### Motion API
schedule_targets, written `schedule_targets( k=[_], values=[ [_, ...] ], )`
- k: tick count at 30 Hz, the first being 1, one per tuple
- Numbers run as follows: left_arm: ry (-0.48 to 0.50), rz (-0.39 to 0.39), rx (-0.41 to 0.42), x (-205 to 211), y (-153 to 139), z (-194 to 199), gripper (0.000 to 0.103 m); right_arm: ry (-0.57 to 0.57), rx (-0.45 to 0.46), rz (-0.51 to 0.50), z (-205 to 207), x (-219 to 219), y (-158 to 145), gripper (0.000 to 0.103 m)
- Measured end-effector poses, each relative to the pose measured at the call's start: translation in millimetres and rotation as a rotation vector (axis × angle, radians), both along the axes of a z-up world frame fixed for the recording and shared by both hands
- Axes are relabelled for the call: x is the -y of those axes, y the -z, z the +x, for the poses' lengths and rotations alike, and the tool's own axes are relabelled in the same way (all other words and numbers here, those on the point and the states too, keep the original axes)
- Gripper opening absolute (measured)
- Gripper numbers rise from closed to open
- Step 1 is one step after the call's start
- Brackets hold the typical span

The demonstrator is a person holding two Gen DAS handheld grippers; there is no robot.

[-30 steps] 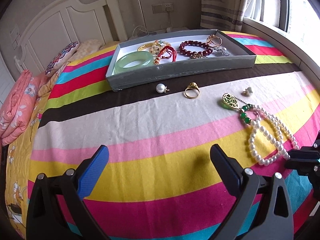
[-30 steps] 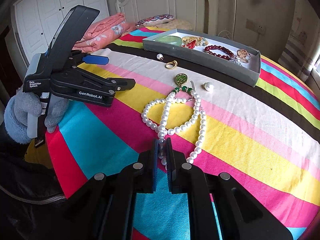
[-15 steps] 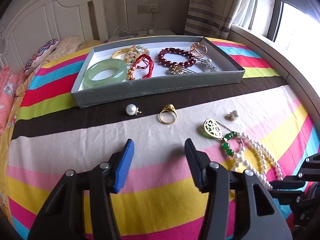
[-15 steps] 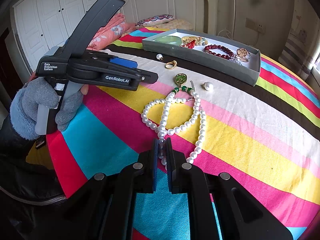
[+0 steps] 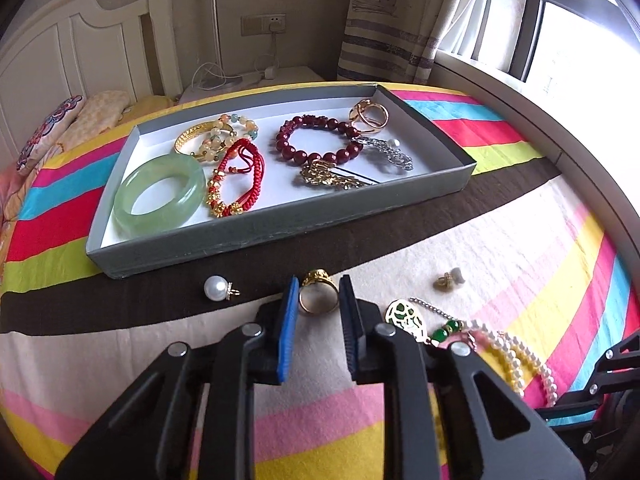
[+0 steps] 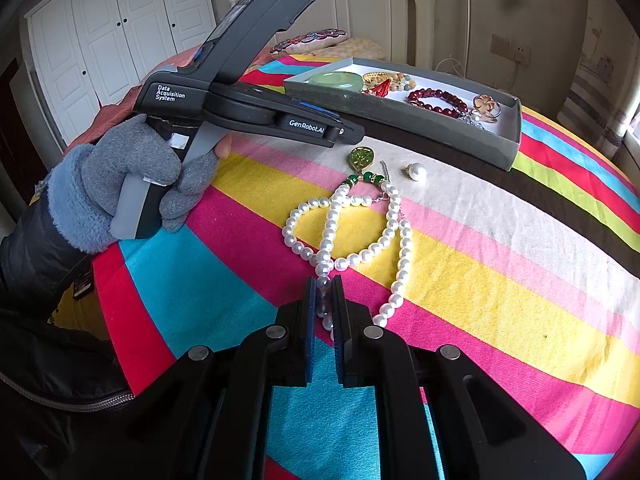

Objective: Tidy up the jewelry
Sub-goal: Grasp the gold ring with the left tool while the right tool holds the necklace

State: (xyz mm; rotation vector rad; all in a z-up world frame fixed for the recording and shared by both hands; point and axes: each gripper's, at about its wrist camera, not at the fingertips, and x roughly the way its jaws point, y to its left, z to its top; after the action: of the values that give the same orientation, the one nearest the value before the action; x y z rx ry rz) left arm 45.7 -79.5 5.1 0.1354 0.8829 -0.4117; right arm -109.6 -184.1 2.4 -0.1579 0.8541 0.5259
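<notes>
Two grippers work over a striped bedspread (image 5: 500,248), where a grey tray (image 5: 280,228) at the far side holds a jade bangle (image 5: 159,196), a dark red bead bracelet (image 5: 316,140), a red cord bracelet (image 5: 236,176) and other pieces. Nearer, at the right, the pearl necklace (image 6: 360,224) lies looped on the cloth, and the right gripper (image 6: 323,300) is pinched on its near end. The left gripper (image 5: 319,300) stands partly spread, its fingers either side of the gold ring (image 5: 318,294). A loose pearl pendant (image 5: 216,289) lies just left of it.
</notes>
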Motion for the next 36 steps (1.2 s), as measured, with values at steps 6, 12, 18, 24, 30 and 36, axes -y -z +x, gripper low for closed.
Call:
schedule_targets(
  k=[6,12,18,24,30,36],
  values=[
    [-0.006,0.021,0.033,0,-3,-12,0.002,0.002,0.003,-0.002,0,-1,0,0.009],
    [-0.018,0.003,0.059,-4,-11,-40,0.001,0.014,0.008,-0.001,0,1,0,0.009],
    [-0.032,-0.026,0.026,-23,-5,-46,0.011,0.013,-0.005,0.010,2,2,0,0.009],
    [-0.007,0.008,0.031,-16,-4,-46,0.043,0.018,-0.002,0.006,1,2,0,0.009],
    [0.009,0.029,0.000,-6,0,-34,0.047,0.017,-0.005,0.013,1,2,0,0.009],
    [0.057,0.078,0.030,7,2,-41,0.024,0.016,-0.004,0.014,0,3,-1,0.009]
  ],
)
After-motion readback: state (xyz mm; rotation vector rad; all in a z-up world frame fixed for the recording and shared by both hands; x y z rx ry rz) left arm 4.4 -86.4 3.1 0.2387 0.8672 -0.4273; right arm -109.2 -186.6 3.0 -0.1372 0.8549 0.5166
